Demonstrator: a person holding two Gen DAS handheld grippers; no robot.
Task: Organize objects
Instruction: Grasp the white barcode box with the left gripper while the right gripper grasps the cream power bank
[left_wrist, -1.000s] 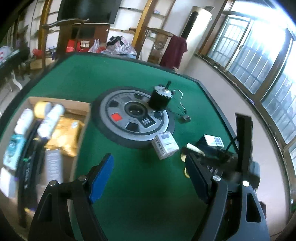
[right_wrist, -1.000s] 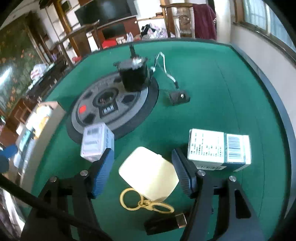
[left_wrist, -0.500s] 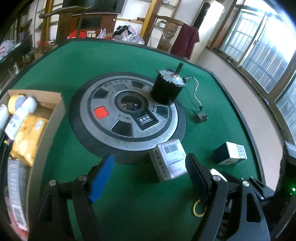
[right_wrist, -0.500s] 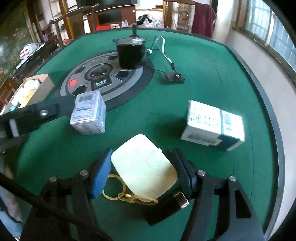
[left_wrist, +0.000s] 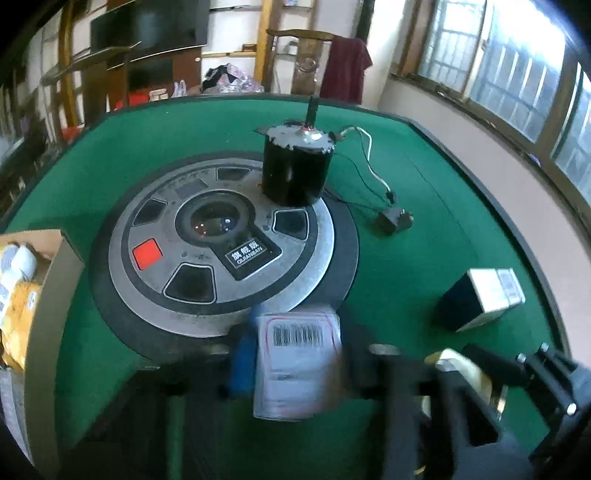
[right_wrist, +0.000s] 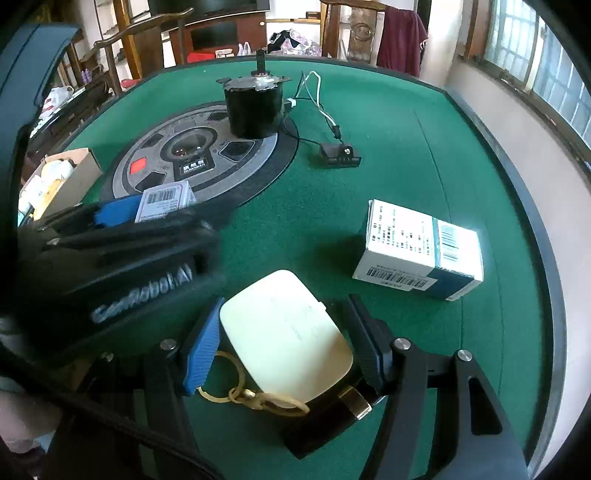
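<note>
My left gripper (left_wrist: 295, 365) has closed its blue pads on a small white box with a barcode (left_wrist: 297, 363) at the near rim of the round grey disc (left_wrist: 221, 251); the box and gripper also show in the right wrist view (right_wrist: 164, 199). My right gripper (right_wrist: 282, 343) straddles a cream rounded case (right_wrist: 284, 332) with yellow rings (right_wrist: 255, 398) and a black plug; its left pad touches the case, its right pad stands just off it. A white-and-teal carton (right_wrist: 417, 251) lies to the right.
A black motor (left_wrist: 295, 166) with wires and a small plug (left_wrist: 393, 219) stands on the disc's far side. A cardboard box (left_wrist: 44, 295) holding bottles and packets sits at the left table edge. Chairs and shelves stand beyond the green table (left_wrist: 424, 266).
My left gripper moved forward and right over the barcode box and closed on it. My right gripper came forward around the cream case.
</note>
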